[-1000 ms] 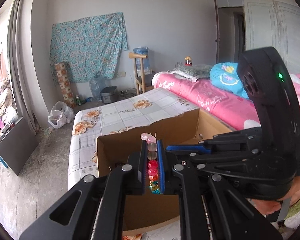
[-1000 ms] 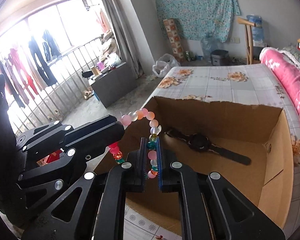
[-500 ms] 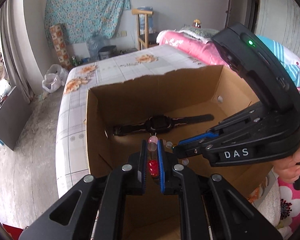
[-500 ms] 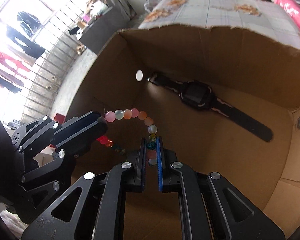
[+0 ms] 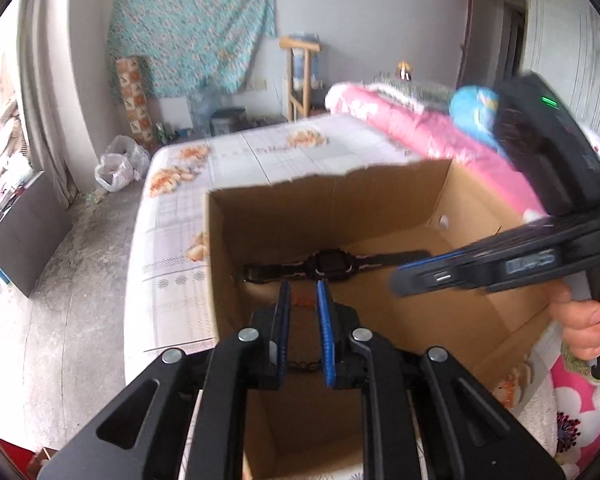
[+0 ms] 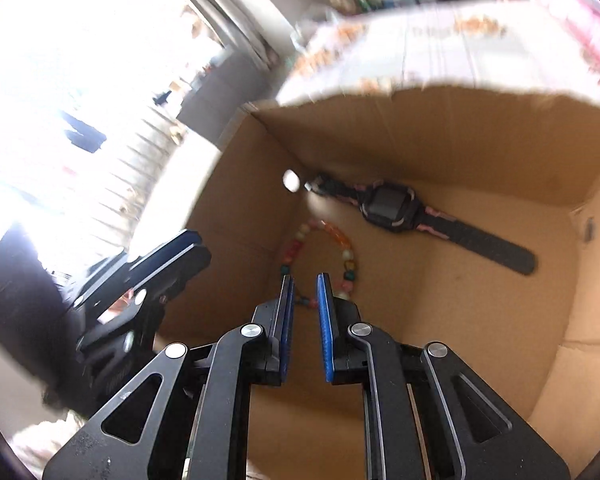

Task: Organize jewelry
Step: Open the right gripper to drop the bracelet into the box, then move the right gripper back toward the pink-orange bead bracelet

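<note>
A: Left gripper [image 5: 303, 300]?
B: Black frame, blue pads, jaws apart with nothing between them, sitting over the near left part of the open brown cardboard box [image 5: 380, 200].

A: Right gripper [image 6: 305, 294]?
B: Same build, jaws also apart and holding nothing. In the left wrist view it comes in from the right, blurred, with the person's hand [image 5: 588, 320] on its handle.

A: Where's the jewelry?
B: The multicoloured bead bracelet [image 6: 342, 246] lies loose on the box floor in a curved loop, close to the left wall, just past the right gripper's tips and touching neither gripper. In the left view only an orange bit shows between the pads; the rest I can't make out.

A: Anything else in the box?
B: A black digital wristwatch with pink trim [image 6: 388, 206], flat along the far wall, strap stretched out to the right. Near the bracelet, not touching it.

A: Box sits on what?
B: A bed with a white floral checked sheet [image 5: 236, 160]; a pink quilt [image 5: 420, 132] lies on the far right.
</note>
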